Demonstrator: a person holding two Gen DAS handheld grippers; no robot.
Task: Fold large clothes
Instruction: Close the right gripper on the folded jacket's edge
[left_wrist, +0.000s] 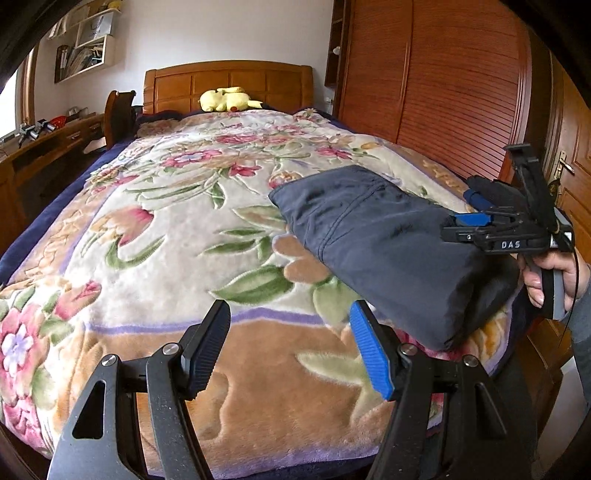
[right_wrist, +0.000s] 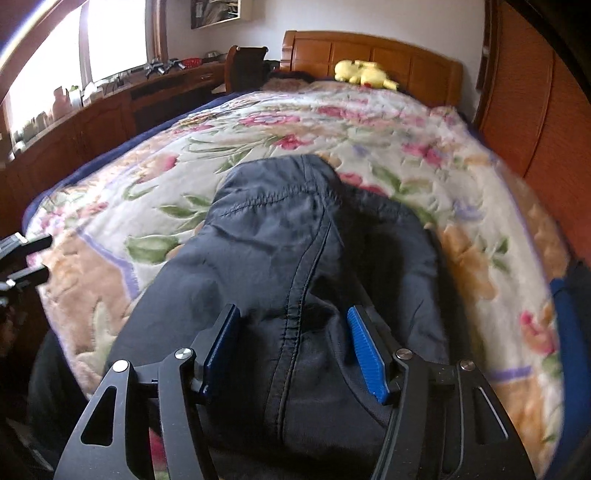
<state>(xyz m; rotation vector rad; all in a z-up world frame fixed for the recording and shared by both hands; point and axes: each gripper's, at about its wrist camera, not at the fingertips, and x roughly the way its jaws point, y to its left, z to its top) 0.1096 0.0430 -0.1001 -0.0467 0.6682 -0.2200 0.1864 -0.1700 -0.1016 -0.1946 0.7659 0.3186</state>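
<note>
The folded dark garment lay on the bed's floral blanket, near its right edge. The left gripper hung over bare blanket, fingers apart. The right gripper sat spread over the garment, seemingly gripping nothing.

Daylight fills the room, soft and even. In the right wrist view the window at upper left is blown out to white, and the blanket smears with motion blur toward the right edge. The left wrist view is sharper. Both fisheye pictures bend the wardrobe and bed edges, with black corners. The dark garment casts a faint shadow.
</note>
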